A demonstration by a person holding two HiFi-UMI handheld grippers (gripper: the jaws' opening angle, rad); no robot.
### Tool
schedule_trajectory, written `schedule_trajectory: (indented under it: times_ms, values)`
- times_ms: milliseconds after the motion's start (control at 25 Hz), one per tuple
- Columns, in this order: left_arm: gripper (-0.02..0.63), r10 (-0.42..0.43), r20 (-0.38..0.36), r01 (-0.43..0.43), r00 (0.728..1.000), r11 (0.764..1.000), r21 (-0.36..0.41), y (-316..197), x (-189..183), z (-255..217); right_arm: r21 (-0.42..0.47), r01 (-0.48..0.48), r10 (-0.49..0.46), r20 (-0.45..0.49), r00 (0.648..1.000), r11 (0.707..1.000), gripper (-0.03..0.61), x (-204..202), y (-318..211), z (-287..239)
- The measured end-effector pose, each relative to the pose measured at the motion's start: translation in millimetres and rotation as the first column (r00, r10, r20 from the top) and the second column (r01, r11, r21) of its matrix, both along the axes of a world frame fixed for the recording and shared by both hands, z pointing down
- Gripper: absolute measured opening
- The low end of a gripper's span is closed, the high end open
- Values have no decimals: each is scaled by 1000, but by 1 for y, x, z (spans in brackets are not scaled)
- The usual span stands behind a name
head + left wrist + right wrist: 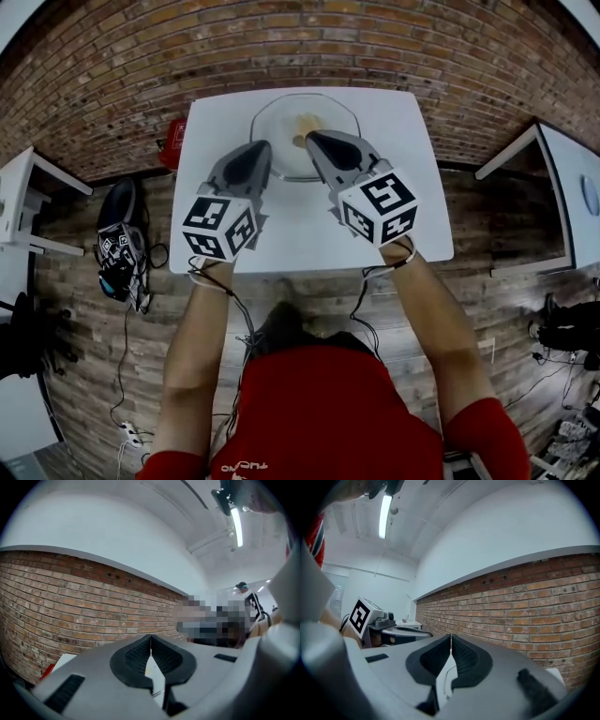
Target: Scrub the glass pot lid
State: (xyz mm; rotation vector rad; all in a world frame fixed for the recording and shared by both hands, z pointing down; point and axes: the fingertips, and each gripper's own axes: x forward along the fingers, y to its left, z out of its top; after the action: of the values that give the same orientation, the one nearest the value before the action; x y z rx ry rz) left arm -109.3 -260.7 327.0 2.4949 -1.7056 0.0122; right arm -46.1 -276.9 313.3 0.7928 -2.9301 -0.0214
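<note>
Glass lid [281, 120] partly behind right claw [312, 138]

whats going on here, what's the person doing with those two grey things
A person stands at a white table with a two-jaw gripper in each hand. The left gripper and the right gripper are both shut with nothing between their jaws. They are held out towards a glass pot lid lying at the table's far side. A small tan thing sits on the lid, too small to identify. Scrubbing has not started.
</note>
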Motion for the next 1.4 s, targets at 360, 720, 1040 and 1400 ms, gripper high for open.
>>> schedule_trajectory:
  times_ms: [360, 720, 1040, 1400]
  values:
    - [18, 52, 10, -52, 999, 997, -52, -84, -46, 38, -9, -118, 117, -82, 990, 993, 31, -39, -89, 39]
    - [21, 8, 7, -6, 1000, 975, -223, -149, -97, 100, -138, -301, 252, -291, 923, 944, 44, -32, -163, 119]
    - [165, -8, -8, 4, 1000, 895, -445, -188, -121, 165, -255, -346, 197, -471, 860, 903, 140, -28, -203, 186]
    - [178, -27, -55, -15, 998, 766, -643, -197, -124, 223, -376, -337, 76, -563, 823, 863, 140, -28, -219, 236]
